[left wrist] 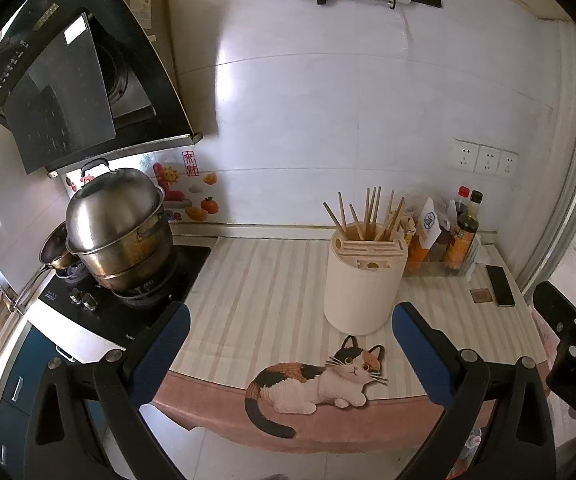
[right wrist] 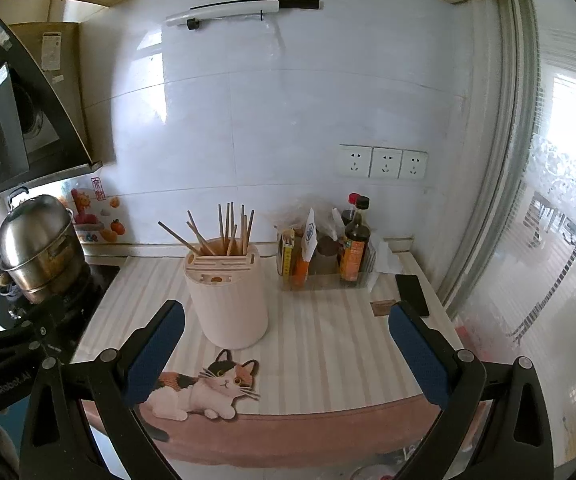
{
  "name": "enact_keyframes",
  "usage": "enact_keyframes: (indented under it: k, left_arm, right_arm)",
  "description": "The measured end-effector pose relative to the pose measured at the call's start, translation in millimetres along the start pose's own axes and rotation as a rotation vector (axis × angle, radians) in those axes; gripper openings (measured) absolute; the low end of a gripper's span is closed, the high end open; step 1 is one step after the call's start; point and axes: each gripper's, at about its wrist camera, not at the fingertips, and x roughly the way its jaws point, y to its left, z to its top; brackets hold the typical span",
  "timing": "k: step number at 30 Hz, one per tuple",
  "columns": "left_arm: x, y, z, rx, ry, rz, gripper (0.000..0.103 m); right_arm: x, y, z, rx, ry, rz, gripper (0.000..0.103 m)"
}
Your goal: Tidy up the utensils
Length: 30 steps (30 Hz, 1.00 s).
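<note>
Chopsticks (right wrist: pixel 223 228) standing, splayed, in the holder (right wrist: pixel 229 296) at 12 o'clock on the table (right wrist: pixel 328 344); both grippers, left (left wrist: pixel 290 350) and right (right wrist: pixel 285 350), jaws released and empty, held off; fits tidying pending or finished alike.

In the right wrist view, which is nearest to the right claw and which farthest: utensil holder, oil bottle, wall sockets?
From the right claw:
1. Utensil holder, just ahead, slightly left.
2. Oil bottle, farther back, right, in the condiment tray.
3. Wall sockets, on the back wall, right.
</note>
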Motion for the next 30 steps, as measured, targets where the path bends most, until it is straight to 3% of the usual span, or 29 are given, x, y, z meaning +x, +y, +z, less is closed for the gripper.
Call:
enact_keyframes:
  k: [30]
  left_arm:
    - [1.7,-4.9,5.1,0.002,-0.016,-0.002,0.103]
  right_arm:
    - [4.5,1.4,2.9,-0.011,-0.003,0.003,0.103]
